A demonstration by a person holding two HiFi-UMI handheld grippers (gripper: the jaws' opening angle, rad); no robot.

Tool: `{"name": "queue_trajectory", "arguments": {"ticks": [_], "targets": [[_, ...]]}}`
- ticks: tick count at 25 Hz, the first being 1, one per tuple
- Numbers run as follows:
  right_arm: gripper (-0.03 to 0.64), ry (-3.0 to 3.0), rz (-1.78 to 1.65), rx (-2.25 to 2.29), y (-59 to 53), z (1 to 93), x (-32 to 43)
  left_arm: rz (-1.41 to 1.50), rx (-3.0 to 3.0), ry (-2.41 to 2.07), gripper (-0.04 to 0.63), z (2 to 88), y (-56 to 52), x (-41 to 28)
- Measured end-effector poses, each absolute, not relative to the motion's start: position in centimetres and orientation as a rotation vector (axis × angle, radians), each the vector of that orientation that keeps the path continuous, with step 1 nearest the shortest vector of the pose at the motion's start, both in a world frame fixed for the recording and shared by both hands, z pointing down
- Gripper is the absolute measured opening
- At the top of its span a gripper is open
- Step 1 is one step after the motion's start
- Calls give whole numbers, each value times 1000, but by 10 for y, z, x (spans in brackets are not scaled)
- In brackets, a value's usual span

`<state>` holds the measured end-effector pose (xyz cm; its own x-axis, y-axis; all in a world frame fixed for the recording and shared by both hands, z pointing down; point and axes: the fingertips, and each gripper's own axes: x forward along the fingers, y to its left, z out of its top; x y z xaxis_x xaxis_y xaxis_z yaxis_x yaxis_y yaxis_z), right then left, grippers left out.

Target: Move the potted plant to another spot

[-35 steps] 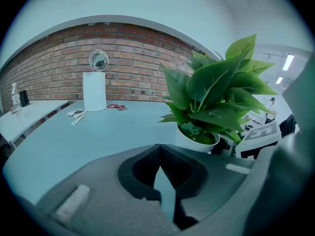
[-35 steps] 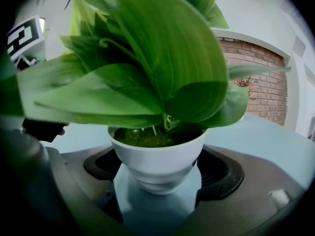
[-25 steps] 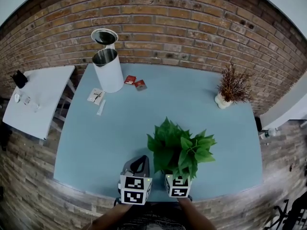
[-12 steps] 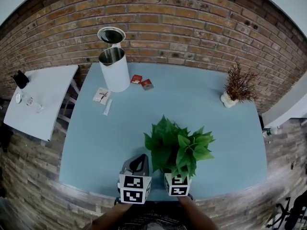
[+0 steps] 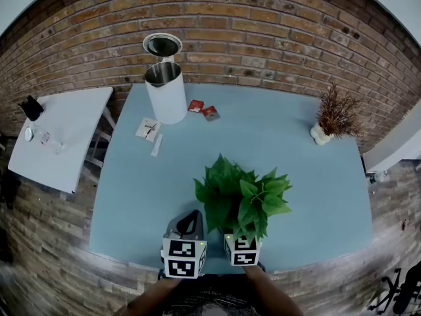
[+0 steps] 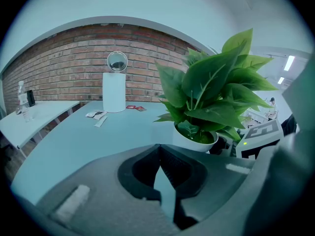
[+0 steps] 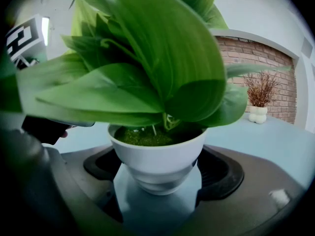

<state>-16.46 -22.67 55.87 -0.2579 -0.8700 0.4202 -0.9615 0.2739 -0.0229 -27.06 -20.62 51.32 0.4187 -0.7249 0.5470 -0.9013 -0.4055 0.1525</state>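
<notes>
Gripping the white pot of the potted plant (image 7: 157, 156) between its two jaws, the right hand-held gripper (image 7: 160, 170) holds it near the front edge of the light blue tabletop (image 5: 299, 160), with the green leaves spreading above the jaws. Just beside it, the left hand-held gripper (image 6: 158, 155) has its jaws pressed together on nothing. A white kettle (image 5: 166, 92), its lid open, stands well apart by the brick wall.

Glossy, smooth white round pot (image 7: 156, 163), waxy green leaves (image 7: 147, 58); matt pale-blue tabletop (image 5: 276, 137); rough red brick wall (image 5: 263, 38); shiny metal-rimmed white bin (image 5: 168, 101).
</notes>
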Motion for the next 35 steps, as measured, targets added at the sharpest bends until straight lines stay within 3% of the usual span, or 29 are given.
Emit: {"name": "queue_trajectory", "arguments": {"ticks": [17,35], "targets": [[479,-2238,373,1649,-241,564,-214,548,2220,-1420,1,523,-214,-319],[474,-2272,410,1576,-218,563,-218,540,2214,-1421,2,525,-194,-312]]}}
